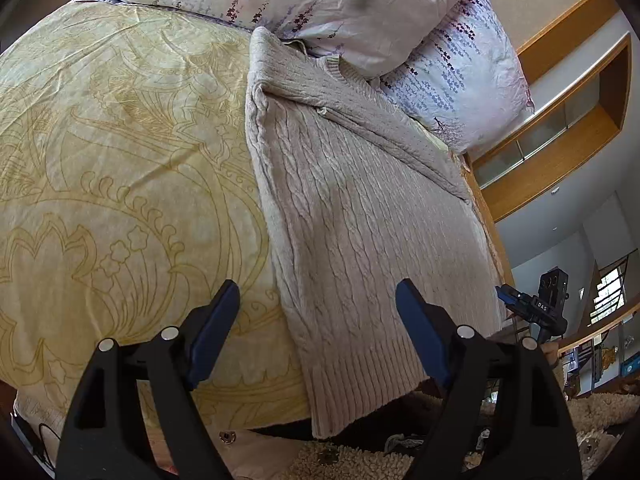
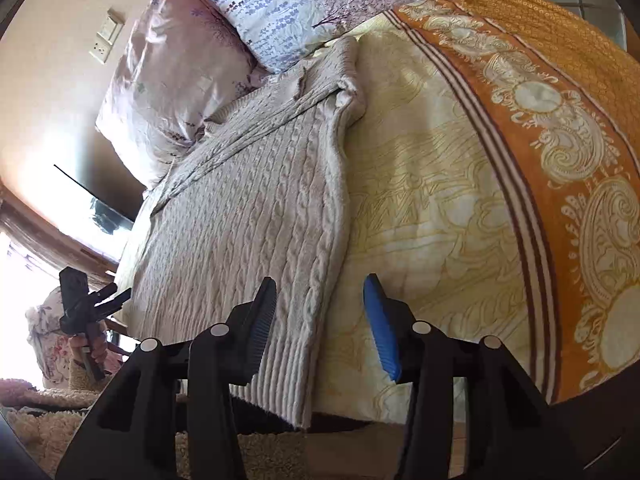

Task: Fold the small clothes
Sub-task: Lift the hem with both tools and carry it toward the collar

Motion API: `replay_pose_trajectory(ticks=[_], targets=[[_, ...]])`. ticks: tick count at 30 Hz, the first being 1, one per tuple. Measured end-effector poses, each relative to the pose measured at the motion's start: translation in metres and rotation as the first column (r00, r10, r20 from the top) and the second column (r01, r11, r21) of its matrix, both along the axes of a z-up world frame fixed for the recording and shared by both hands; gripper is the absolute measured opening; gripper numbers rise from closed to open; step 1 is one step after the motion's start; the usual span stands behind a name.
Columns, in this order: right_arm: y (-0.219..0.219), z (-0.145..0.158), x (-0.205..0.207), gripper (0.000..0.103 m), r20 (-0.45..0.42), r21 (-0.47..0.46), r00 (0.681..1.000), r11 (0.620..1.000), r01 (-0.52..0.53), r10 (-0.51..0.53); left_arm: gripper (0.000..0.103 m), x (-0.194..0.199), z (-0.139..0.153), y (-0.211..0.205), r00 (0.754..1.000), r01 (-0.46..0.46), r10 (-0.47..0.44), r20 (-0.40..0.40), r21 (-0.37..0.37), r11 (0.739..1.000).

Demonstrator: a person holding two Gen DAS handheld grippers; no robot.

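Observation:
A beige cable-knit sweater (image 1: 360, 216) lies flat on the bed, sleeves folded in, collar toward the pillows and ribbed hem hanging at the near bed edge. It also shows in the right wrist view (image 2: 248, 216). My left gripper (image 1: 318, 292) is open and empty, just above the hem's left corner. My right gripper (image 2: 320, 284) is open and empty, straddling the hem's right edge. The right gripper (image 1: 532, 304) shows at the left view's right side. The left gripper (image 2: 92, 300) shows at the right view's left side.
The bed has a yellow patterned cover (image 1: 120, 168) with an orange border (image 2: 568, 128). Floral pillows (image 1: 320, 4) lie at the sweater's collar end. A shaggy cream rug (image 1: 600, 412) covers the floor below. Wooden shelves (image 1: 560, 120) hang on the wall.

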State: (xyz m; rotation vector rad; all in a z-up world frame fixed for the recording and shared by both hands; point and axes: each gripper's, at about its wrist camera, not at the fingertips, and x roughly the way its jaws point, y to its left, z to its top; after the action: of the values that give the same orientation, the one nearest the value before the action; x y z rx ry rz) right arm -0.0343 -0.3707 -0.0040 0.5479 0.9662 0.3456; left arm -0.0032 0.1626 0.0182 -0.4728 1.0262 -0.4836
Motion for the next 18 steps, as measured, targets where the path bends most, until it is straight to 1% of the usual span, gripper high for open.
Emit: replay_pose_trajectory(ticks=[3,6,7,8,10,11,18], targets=[[0.010,-0.002,-0.007,0.045,0.003,0.042,0.998,0.997,-0.063,0.063,0.076,-0.008,-0.001,-0.004,1.000,0.026,-0.026,-0.006,-0.015,1.000],[0.021,-0.009,-0.010,0.037,-0.002,0.117,0.992,0.986,-0.121,0.122,0.073,-0.015,-0.003,-0.007,0.998,0.053,-0.054,-0.018,-0.041,0.998],[0.024,-0.012,-0.010,0.032,-0.003,0.136,0.991,0.982,-0.131,0.133,0.070,-0.017,-0.004,-0.008,0.998,0.061,-0.063,-0.023,-0.049,0.997],[0.026,-0.014,-0.009,0.030,-0.001,0.154,0.991,0.979,-0.133,0.135,0.068,-0.018,-0.005,-0.009,0.997,0.071,-0.073,-0.030,-0.058,0.996],[0.027,-0.020,-0.008,0.013,-0.007,0.178,0.992,0.976,-0.126,0.129,0.063,-0.020,-0.006,-0.013,0.995,0.092,-0.094,-0.038,-0.063,0.994],[0.027,-0.021,-0.007,0.009,-0.006,0.179,0.992,0.977,-0.119,0.122,0.062,-0.020,-0.006,-0.014,0.994,0.099,-0.101,-0.041,-0.062,0.993],[0.032,-0.011,-0.003,0.009,0.084,0.171,0.991,0.978,-0.117,0.103,0.061,-0.021,-0.007,-0.017,0.989,0.125,-0.130,-0.070,-0.068,0.990]])
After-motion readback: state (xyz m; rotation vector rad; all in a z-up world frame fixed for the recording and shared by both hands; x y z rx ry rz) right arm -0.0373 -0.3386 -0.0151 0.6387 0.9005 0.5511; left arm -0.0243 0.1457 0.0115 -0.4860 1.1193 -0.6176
